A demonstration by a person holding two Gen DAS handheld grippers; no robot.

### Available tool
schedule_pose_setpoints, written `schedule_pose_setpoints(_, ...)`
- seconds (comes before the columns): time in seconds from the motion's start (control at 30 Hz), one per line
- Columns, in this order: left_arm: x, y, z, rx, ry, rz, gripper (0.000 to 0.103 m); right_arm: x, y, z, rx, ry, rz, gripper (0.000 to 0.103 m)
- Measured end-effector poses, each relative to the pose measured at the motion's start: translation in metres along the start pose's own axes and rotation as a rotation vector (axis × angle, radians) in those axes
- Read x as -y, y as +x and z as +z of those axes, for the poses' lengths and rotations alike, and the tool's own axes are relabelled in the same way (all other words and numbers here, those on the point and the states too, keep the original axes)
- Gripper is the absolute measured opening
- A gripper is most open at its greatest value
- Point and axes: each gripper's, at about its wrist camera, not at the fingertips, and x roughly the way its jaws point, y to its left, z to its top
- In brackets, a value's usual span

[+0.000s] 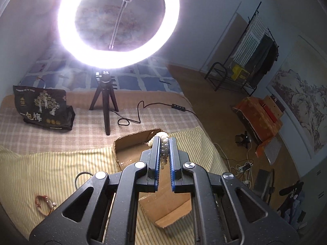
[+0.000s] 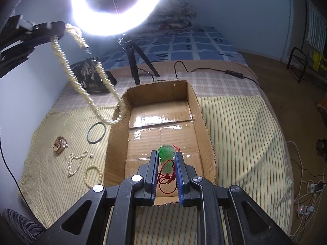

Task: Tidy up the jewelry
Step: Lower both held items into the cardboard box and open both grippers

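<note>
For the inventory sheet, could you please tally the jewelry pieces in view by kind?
Bead necklaces: 2 (long strand, short strand)
Bangles and bracelets: 3 (dark bangle, cream bead bracelet, gold-coloured piece)
Green pendant: 1
Tiny unidentifiable piece: 1
Total: 7

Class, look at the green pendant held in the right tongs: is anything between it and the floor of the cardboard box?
Nothing visible. The green pendant, gripped by the right tongs, hangs over the open cardboard box; the floor below looks bare. The pearl necklace dangles from the left tongs at the box's left wall.
</note>
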Motion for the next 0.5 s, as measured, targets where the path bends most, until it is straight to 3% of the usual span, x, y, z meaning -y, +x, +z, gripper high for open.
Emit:
schedule_pose_setpoints(0.4, -0.015, 0.086, -0.027, -0.121, -0.011, 0.072, 0.006, 0.015, 0.017, -0.006, -0.039, 0.045, 0.015, 0.015)
schedule_pose_setpoints(0.5, -0.016, 0.096, -0.033, -0.142, -0.003, 0.083, 0.006, 0.017, 0.019, -0.008, -0.040, 0.056, 0.021, 0.022)
